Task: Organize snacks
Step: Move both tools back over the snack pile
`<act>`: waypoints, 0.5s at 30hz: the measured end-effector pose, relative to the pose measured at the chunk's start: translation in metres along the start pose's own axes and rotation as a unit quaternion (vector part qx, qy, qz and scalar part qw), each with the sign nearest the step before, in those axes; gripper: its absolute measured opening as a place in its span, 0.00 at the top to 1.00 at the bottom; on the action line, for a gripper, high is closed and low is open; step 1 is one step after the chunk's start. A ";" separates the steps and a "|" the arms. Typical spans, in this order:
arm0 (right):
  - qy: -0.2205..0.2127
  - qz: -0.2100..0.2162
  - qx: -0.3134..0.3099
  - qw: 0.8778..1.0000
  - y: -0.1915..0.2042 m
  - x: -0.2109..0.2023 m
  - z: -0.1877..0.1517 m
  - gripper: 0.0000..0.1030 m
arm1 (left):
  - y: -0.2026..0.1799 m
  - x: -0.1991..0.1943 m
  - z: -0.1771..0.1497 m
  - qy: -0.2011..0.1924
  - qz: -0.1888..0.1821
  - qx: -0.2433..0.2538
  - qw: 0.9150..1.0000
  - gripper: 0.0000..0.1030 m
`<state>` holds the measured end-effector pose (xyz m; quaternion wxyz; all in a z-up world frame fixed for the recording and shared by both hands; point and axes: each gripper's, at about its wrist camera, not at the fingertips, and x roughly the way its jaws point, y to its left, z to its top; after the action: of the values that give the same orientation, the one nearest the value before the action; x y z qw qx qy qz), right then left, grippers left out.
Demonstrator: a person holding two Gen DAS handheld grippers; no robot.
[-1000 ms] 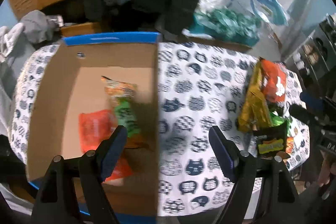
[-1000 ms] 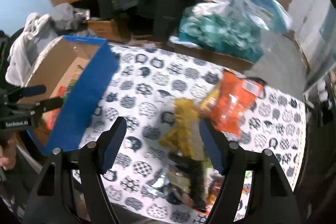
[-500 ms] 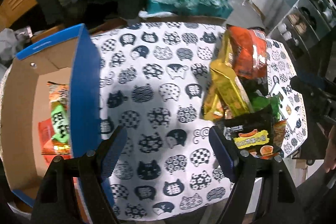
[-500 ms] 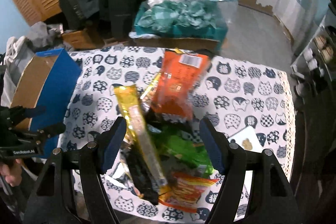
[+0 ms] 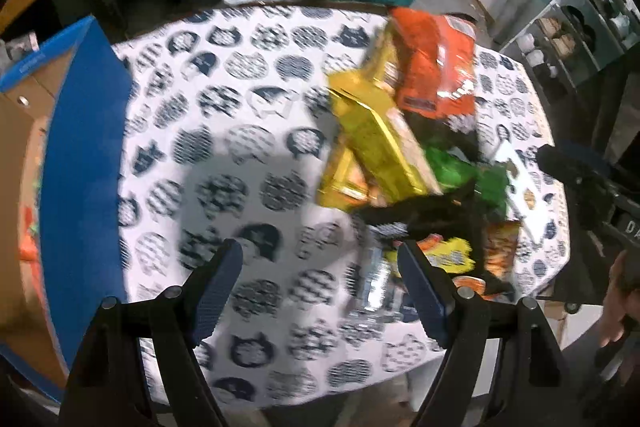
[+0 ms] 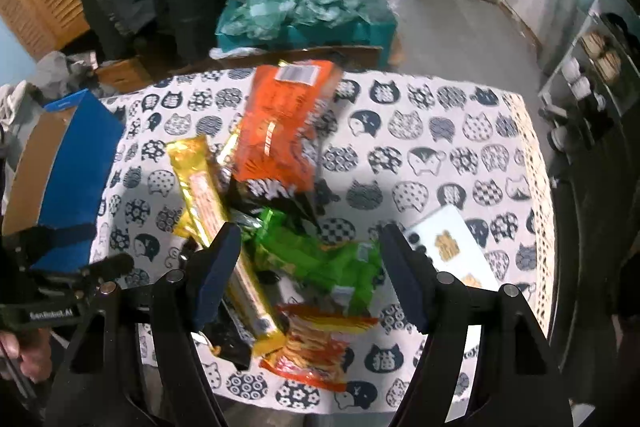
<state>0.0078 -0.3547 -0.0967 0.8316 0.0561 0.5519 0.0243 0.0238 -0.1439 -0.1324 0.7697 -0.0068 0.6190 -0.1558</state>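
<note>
Hovering above the snack pile, both tools stand released with nothing between their pads. The right tool frames the green packet at lower centre of its view, its left pad just over the long gold packet, so green looks the likely pick. The left tool hangs over bare tabletop at lower centre of its view, with the pile off to its right; my guess is that it waits its turn rather than crowd the same heap.

The loose snacks lie heaped mid-tabletop, overlapping, probably dumped there for sorting. The blue-sided cardboard box sits at the left edge of both views, open side up, near enough to drop packets in; orange wrappers show faintly inside, too blurred to count.

Counted in the right view's pile: one large orange bag, one long gold packet, one green packet, one black packet under the orange bag, one red-orange packet nearest the lower edge. More lie hidden beneath. One white card rests apart at right.
</note>
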 end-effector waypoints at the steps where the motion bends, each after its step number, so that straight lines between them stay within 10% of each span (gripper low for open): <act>1: 0.001 -0.001 0.002 1.000 -0.002 -0.001 -0.003 0.30 | -0.004 0.001 -0.002 0.003 -0.007 -0.002 1.000 0.21; 15: 0.023 -0.018 0.044 0.999 -0.037 -0.005 -0.058 0.30 | -0.059 0.010 -0.009 0.004 -0.050 -0.051 0.997 0.15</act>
<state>-0.0480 -0.3880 -0.1186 0.8157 0.0821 0.5724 -0.0136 0.0035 -0.2008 -0.1323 0.7575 -0.0760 0.6277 -0.1625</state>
